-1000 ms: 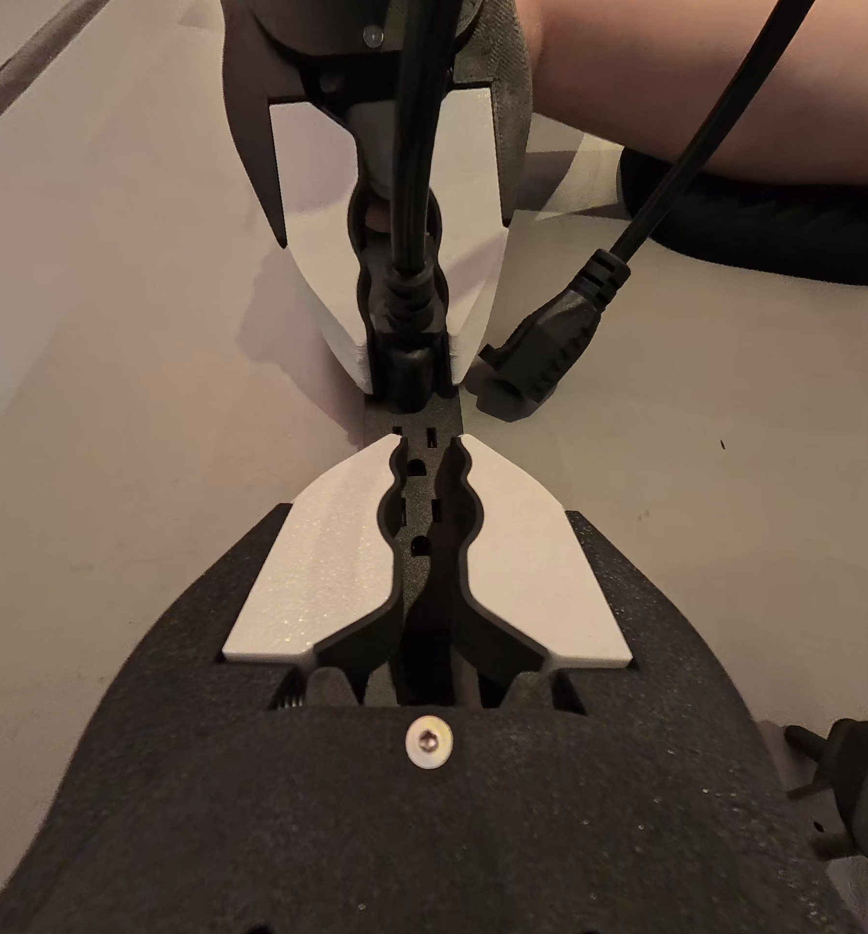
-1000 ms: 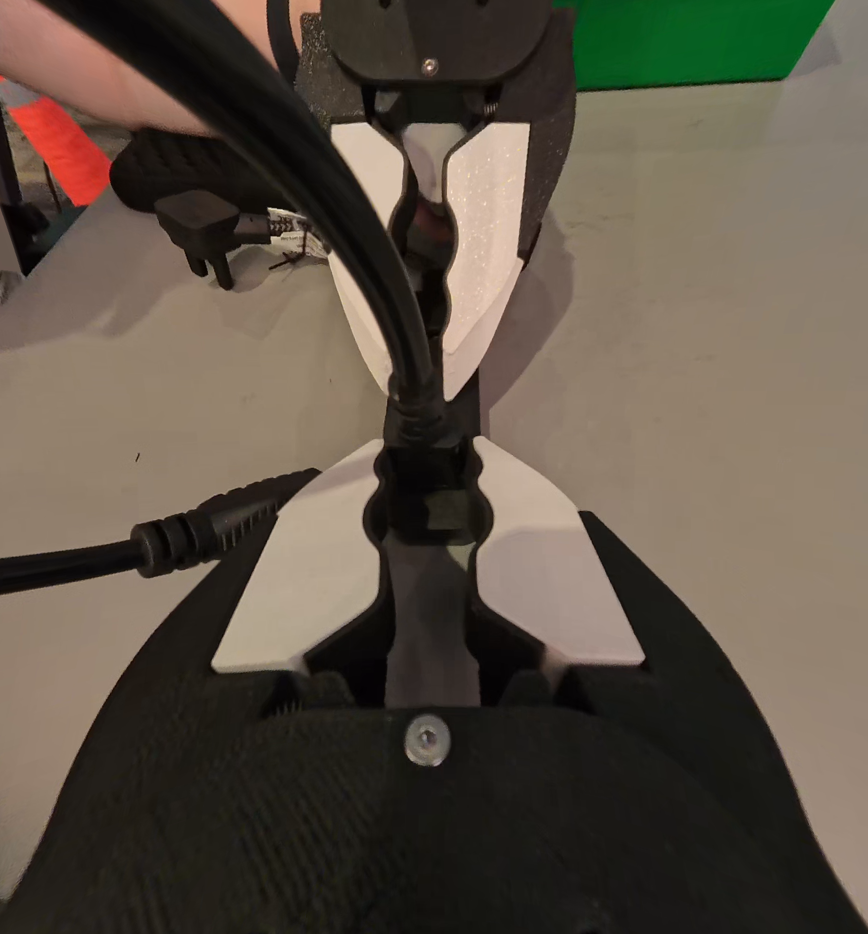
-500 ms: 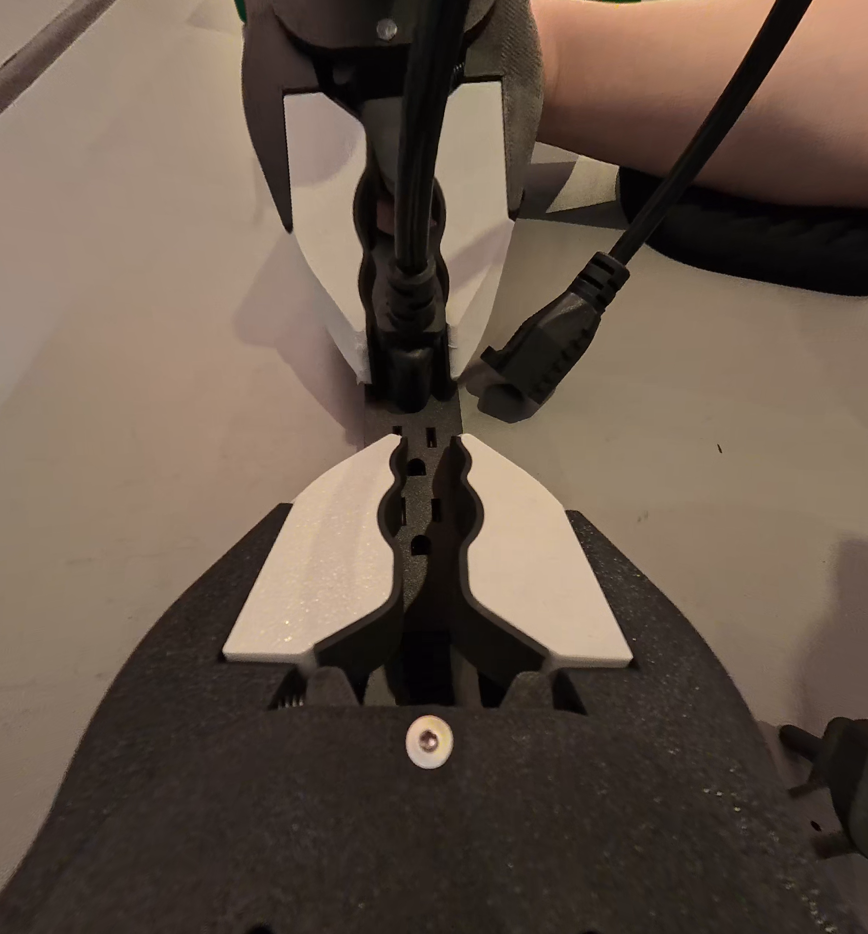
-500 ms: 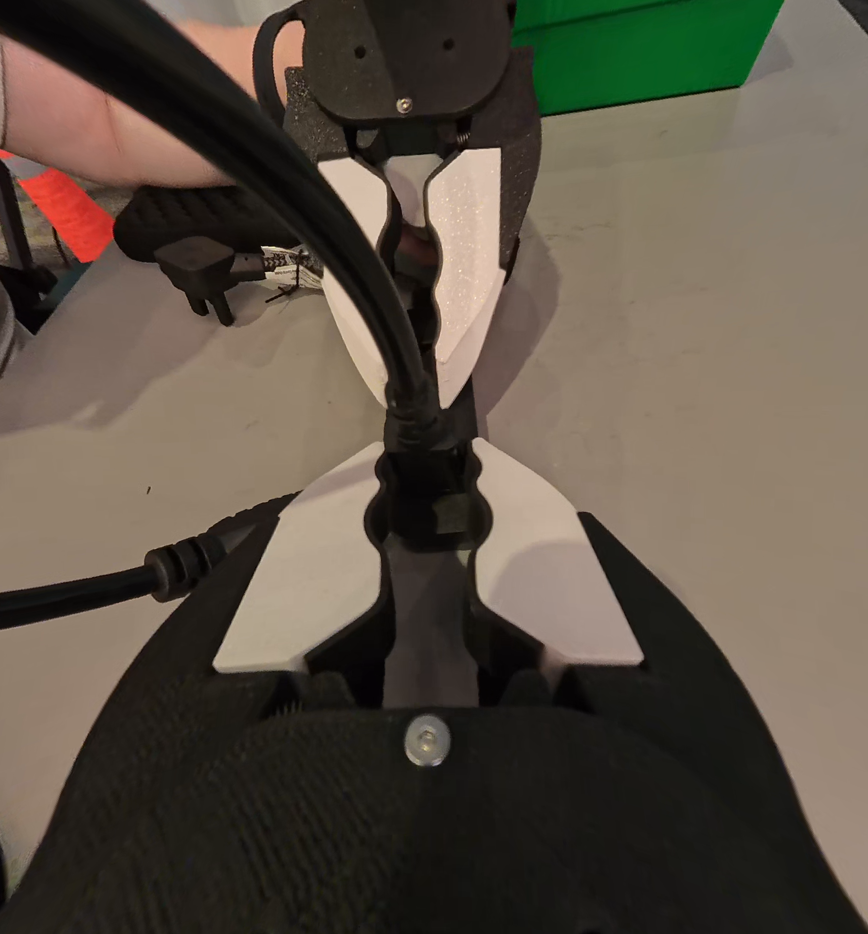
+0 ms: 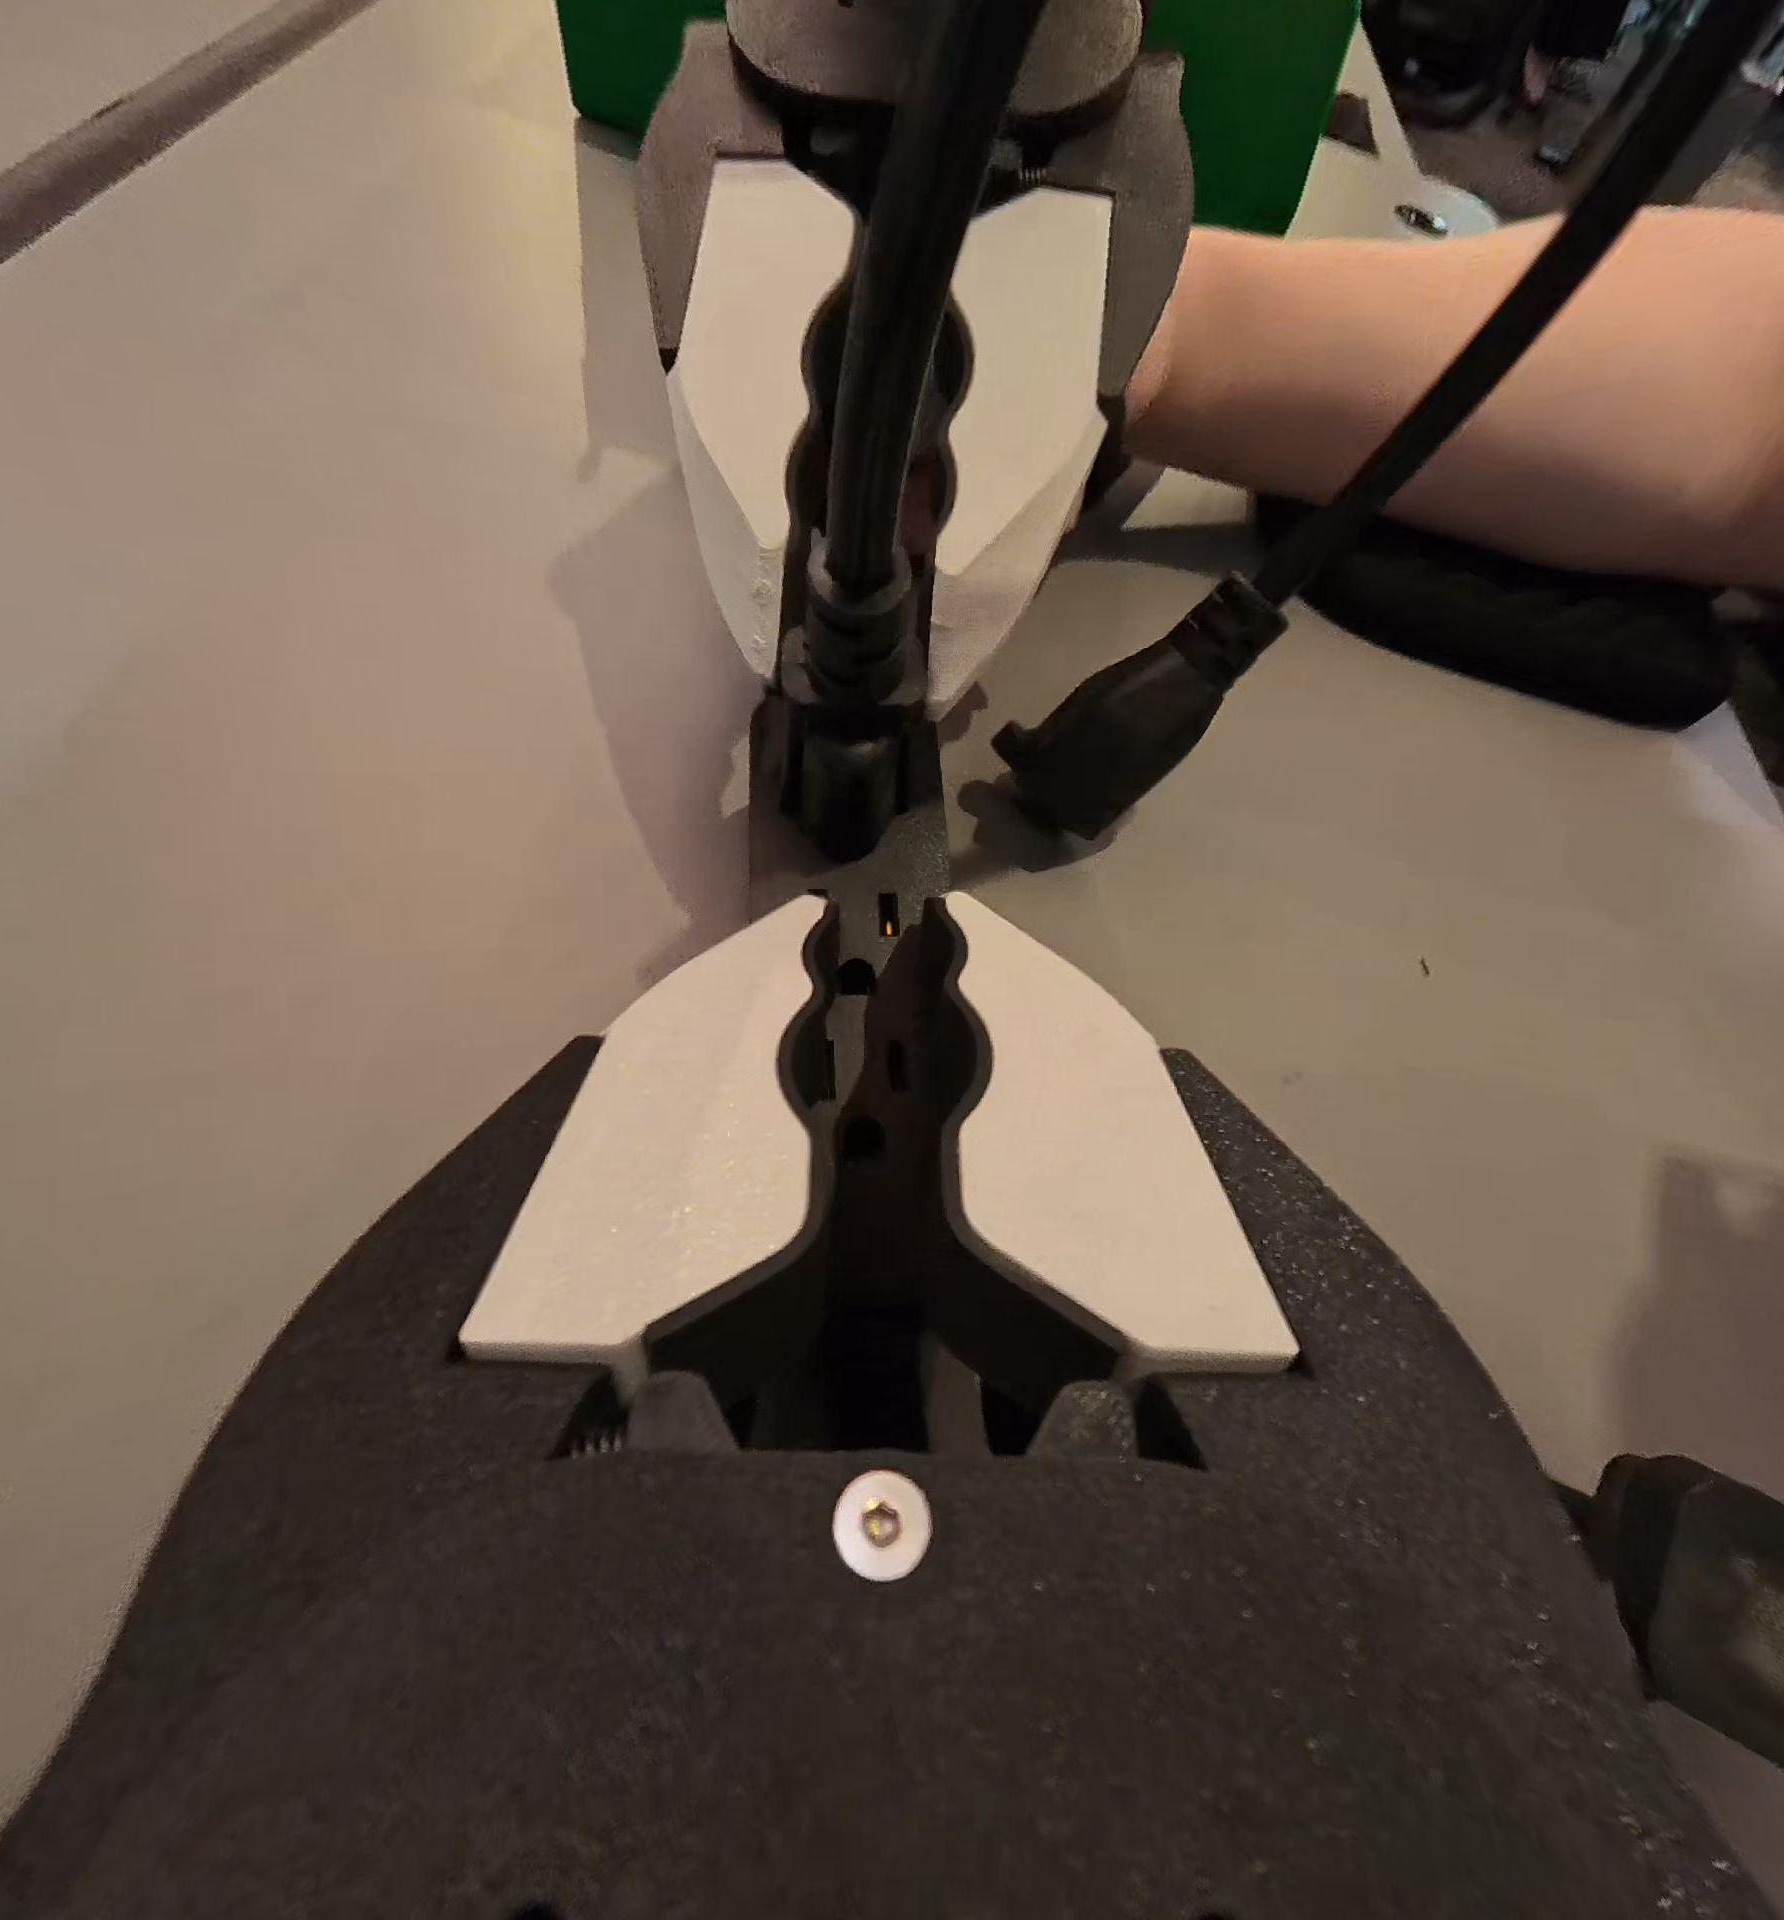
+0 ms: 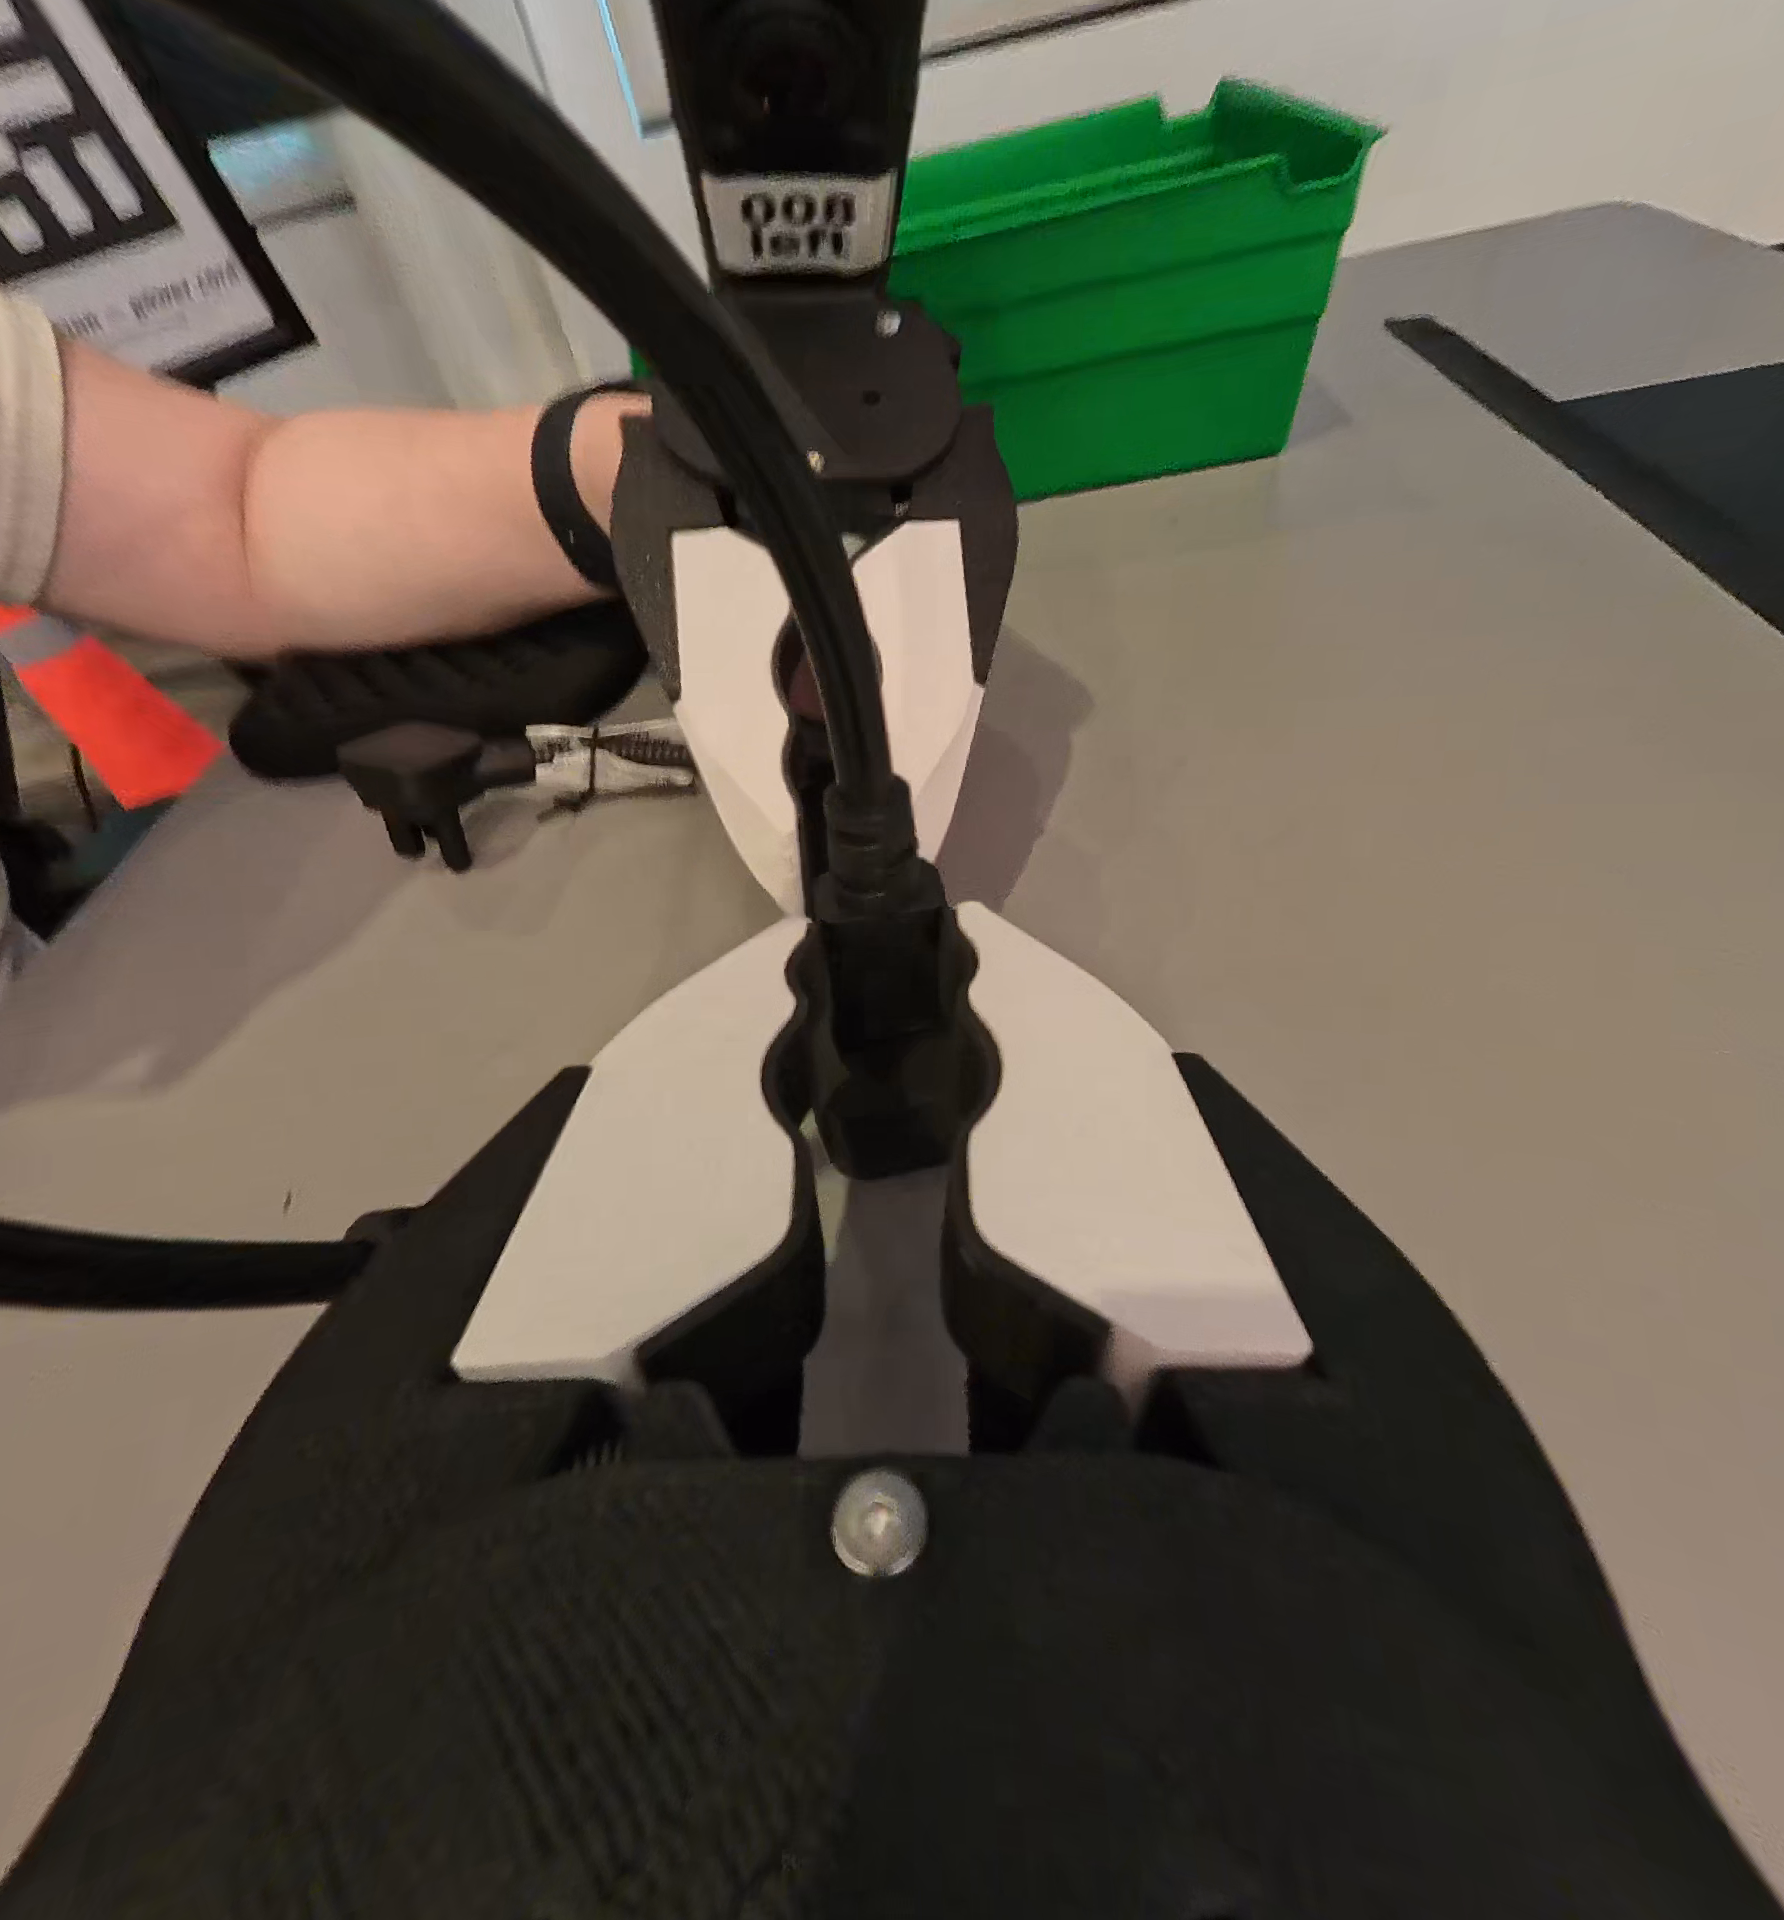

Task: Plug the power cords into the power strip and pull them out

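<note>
In the left wrist view my left gripper [image 5: 877, 914] is shut on the black power strip [image 5: 909, 852], which runs between its white fingers with empty sockets showing. Facing it, my right gripper [image 5: 852, 707] is shut on a black plug [image 5: 841, 769] with a thick black cord. The plug is tilted and raised at the strip's far end. In the right wrist view my right gripper [image 6: 883, 920] clamps the same plug [image 6: 883, 1039], with grey table showing under it. The left gripper [image 6: 857, 873] stands just beyond.
A second black plug [image 5: 1127, 738] with its cord lies on the grey table right of the strip. Another plug [image 5: 1740, 1590] lies at the near right; it also shows in the right wrist view [image 6: 415, 779]. A green bin [image 6: 1127, 312] stands behind. A forearm [image 5: 1490, 395] and black handle [image 5: 1490, 644] cross the right. Left and right tips are no more than a few centimetres apart.
My right gripper has risen and tipped back with the plug, which has lifted and tilted off the strip's end socket. My left gripper still holds the strip, itself tipped up a little.
</note>
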The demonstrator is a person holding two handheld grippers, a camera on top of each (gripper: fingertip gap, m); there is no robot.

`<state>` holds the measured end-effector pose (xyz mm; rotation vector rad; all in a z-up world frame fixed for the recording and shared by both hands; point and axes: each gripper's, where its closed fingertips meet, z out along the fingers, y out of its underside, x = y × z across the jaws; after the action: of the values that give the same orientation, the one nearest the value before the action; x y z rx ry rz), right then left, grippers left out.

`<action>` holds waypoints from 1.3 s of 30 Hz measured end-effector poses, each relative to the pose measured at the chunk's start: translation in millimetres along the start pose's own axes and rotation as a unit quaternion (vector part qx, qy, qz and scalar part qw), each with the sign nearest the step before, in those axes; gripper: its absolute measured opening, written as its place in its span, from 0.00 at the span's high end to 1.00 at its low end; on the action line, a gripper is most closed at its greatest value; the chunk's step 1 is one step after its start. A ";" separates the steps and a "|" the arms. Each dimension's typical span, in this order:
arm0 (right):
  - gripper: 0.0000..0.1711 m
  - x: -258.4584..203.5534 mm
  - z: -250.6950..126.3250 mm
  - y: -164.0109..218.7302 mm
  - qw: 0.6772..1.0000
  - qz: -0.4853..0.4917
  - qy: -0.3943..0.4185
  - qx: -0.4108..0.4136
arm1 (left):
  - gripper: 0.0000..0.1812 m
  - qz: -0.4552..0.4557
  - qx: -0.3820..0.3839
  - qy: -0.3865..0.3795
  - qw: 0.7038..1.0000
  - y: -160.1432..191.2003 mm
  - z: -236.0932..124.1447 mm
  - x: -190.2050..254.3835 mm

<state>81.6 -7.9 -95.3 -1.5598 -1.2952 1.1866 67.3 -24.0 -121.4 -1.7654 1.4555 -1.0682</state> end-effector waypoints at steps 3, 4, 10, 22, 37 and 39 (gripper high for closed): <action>0.88 5.7 4.1 -9.2 0.998 0.046 0.005 0.034 | 0.92 -0.008 0.015 -0.008 1.000 -4.5 -1.7 -3.9; 0.89 7.5 4.9 -11.2 0.997 0.061 0.005 0.043 | 0.92 -0.009 0.018 -0.011 1.000 -5.6 -1.9 -4.7; 0.88 8.5 11.7 -0.5 0.998 0.063 0.021 0.002 | 0.92 -0.002 -0.026 -0.032 0.999 6.0 -1.0 -9.2; 0.90 11.1 18.5 -16.4 0.995 0.045 0.065 0.056 | 0.94 -0.028 0.020 -0.009 0.999 -1.4 -11.0 -11.3; 0.89 15.8 22.1 -14.2 0.993 0.083 0.072 0.053 | 0.93 -0.039 0.016 -0.014 0.999 0.7 -11.4 -14.0; 0.89 14.3 21.8 -16.4 0.993 0.061 0.083 0.058 | 0.93 -0.030 0.020 -0.018 0.999 -0.6 -11.9 -14.0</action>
<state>57.0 9.1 -88.2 -1.6335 -1.0177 1.1603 56.3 -9.7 -117.9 -1.8014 1.3573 -1.0834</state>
